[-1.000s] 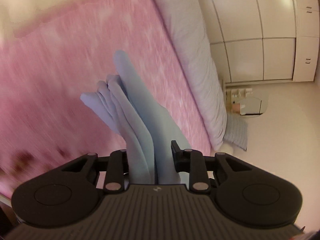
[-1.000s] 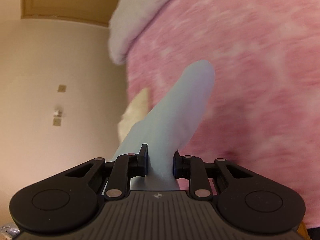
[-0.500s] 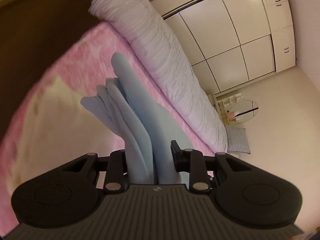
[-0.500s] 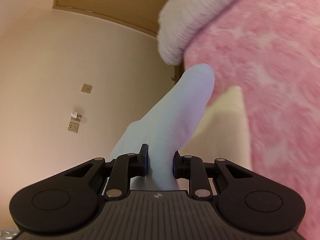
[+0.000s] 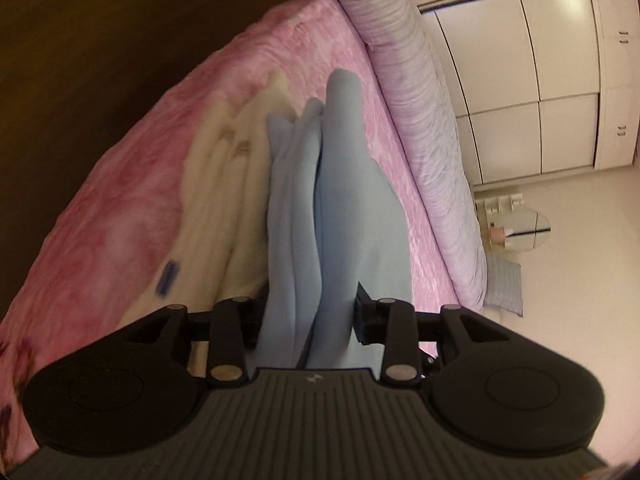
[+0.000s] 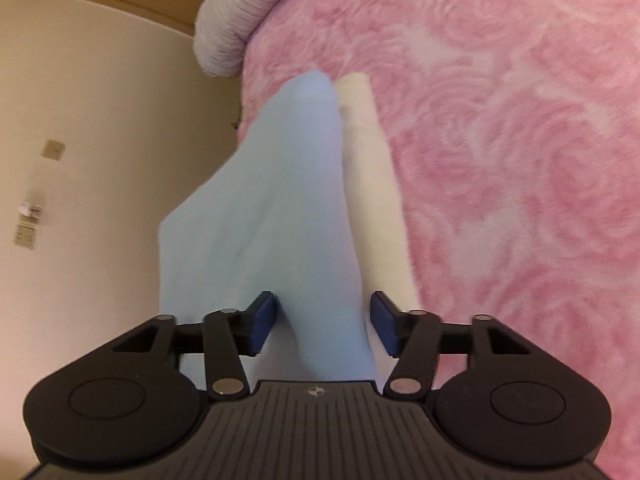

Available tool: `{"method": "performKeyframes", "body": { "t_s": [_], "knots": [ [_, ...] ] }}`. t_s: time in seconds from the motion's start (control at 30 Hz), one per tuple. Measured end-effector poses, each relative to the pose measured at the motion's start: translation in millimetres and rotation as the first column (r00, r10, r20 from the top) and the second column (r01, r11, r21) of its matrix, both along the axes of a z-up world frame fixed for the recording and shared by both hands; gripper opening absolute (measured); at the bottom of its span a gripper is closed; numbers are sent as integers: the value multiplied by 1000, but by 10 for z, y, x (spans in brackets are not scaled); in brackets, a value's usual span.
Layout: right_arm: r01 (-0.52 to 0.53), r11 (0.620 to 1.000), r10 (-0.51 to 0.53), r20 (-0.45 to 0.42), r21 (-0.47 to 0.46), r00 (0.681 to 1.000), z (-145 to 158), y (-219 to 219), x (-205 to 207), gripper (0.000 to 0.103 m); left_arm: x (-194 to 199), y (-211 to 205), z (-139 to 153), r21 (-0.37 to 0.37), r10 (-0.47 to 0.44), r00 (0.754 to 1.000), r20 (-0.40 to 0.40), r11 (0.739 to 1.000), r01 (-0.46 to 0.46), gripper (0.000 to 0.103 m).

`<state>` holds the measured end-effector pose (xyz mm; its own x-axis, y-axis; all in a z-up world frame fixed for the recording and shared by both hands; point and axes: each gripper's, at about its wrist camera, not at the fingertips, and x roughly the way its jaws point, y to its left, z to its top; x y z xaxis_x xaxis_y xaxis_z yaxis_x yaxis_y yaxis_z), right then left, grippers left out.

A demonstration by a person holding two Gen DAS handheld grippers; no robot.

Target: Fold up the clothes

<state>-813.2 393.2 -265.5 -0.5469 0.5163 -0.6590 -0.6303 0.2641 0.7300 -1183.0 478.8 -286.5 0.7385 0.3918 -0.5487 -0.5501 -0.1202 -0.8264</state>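
While the left tool (image 5: 308, 320) is clamped on a thick bunch of light blue garment (image 5: 340, 216), the cloth rises straight out from between its fingers in several long folds and ends in a rounded tip well ahead of the tool. Behind and below that cloth, a pink fleecy blanket (image 5: 120, 208) covers the bed, and a cream garment (image 5: 228, 200) with a small blue mark lies on the blanket just left of the blue folds. To the right of the tool runs a rolled grey-lilac quilt (image 5: 424, 120) along the edge of the bed, with white wardrobe doors (image 5: 532, 80) beyond it and a small round mirror (image 5: 524, 228) lower down against the wall.

On the other side, the right tool (image 6: 322, 320) stands with its fingers apart: the blue pad on the left finger (image 6: 262, 320) touches or nearly touches the cloth, while the right one sits clear of it with a gap showing. A broad band of the same light blue garment (image 6: 276, 208) passes between them and stretches forward to a blunt end. Just right of it, the cream garment (image 6: 372, 168) lies as a long strip on the pink rose-patterned blanket (image 6: 520, 140). Ahead and to the left of the tool, the end of the grey-lilac quilt (image 6: 232, 16) hangs over the bed's edge, with a plain cream wall (image 6: 100, 140) to the left bearing a few small plates.
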Motion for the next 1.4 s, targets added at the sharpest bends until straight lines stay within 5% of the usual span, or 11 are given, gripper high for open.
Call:
{"method": "performKeyframes", "body": {
  "t_s": [0.13,0.27,0.37,0.5,0.6,0.8,0.97,1.1,1.17,1.4],
  "knots": [
    [-37,999,38,63,-20,997,78,-138,-66,57,-33,-85,102,0,6,999,-50,1000,-6,36],
    [-75,997,78,129,-26,989,114,-204,-178,26,-19,-145,144,31,-14,994,-105,999,17,21],
    [-100,995,103,147,-25,984,112,-216,-277,23,-31,-170,162,55,-6,991,-135,998,13,15],
    [-81,996,84,106,-37,991,32,-244,-239,23,-21,-143,147,68,-44,983,-178,996,57,15],
    [-68,995,80,174,-72,982,-45,-243,-245,49,28,-77,109,51,-69,971,-228,995,82,22],
    [-149,989,140,360,-4,923,461,-292,-376,49,157,-352,701,153,-87,908,-409,975,162,18],
    [-220,975,198,440,0,876,689,-448,-532,25,362,-580,1069,205,-135,843,-521,939,277,14],
    [-268,963,254,458,-36,852,541,-455,-697,20,502,-609,858,174,-174,793,-584,927,332,10],
    [-274,960,262,483,-47,835,463,-475,-776,20,495,-587,690,145,-179,780,-600,934,326,0],
    [-307,949,299,525,-74,797,295,-472,-917,22,437,-628,688,136,-176,765,-620,936,325,2]
  ]
}}
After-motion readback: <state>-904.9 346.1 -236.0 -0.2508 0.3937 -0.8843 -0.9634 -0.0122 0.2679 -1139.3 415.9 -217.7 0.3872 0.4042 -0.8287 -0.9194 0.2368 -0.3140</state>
